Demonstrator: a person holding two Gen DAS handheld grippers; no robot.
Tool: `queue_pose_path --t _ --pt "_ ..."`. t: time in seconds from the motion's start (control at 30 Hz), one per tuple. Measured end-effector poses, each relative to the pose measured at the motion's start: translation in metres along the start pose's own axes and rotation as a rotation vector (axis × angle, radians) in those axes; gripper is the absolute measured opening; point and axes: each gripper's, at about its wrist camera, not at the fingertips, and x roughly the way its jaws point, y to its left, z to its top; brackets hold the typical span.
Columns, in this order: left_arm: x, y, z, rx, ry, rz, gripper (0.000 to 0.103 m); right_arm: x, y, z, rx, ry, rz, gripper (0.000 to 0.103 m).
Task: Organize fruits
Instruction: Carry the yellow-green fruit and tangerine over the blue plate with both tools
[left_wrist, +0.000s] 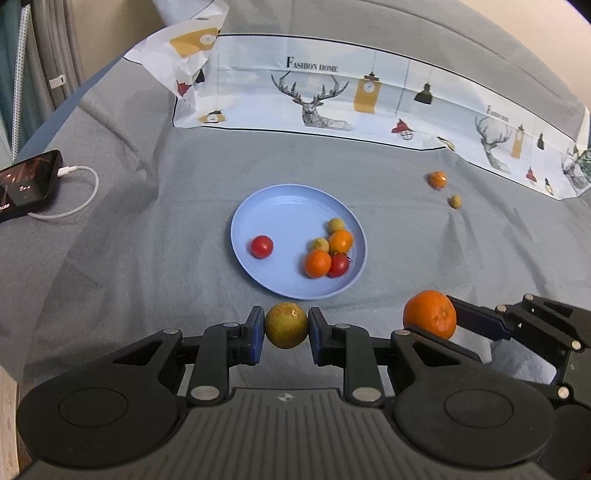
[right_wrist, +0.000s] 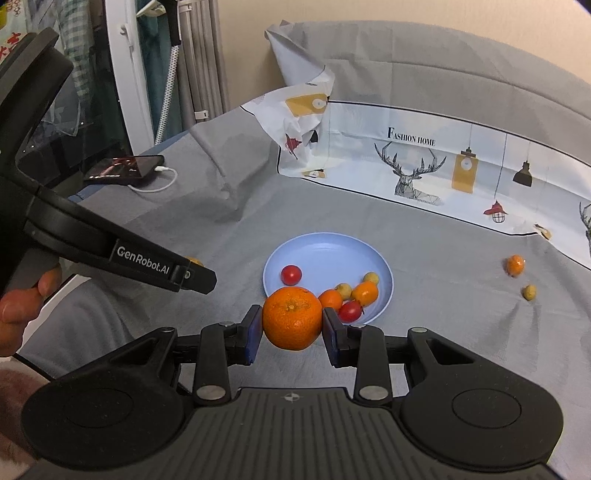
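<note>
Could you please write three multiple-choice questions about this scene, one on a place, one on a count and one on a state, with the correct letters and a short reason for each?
1. Where does the round light-blue plate stand?
A. on the grey cloth
B. on the black phone
C. on the printed sheet

2. How many fruits lie on the plate?
A. three
B. six
C. nine

3. What does the left gripper hold?
A. nothing
B. a red tomato
C. a round yellow-green fruit

Answers:
1 A, because grey cloth surrounds the plate on all sides.
2 B, because two red tomatoes, two oranges and two small yellow fruits are on it.
3 C, because both blue pads press on that fruit, while the right gripper holds a large orange mandarin.
</note>
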Motion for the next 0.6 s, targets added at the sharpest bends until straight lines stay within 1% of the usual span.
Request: queue_pose_path --t 0.2,0.43,0.6 --pt "0.037 0.003 0.026 -0.010 0.039 0.011 0.027 0.034 -0.012 0.007 0.024 0.028 -0.002 0.036" --pt "0.092 0.003 0.054 -0.012 0.102 0.020 0.027 0.092 -0.038 0.011 0.062 0.088 -0.029 0.036" --pt "0.131 0.002 0.072 -0.003 0.127 0.034 0.027 0.128 -0.053 0.013 0.077 0.121 -0.037 0.036"
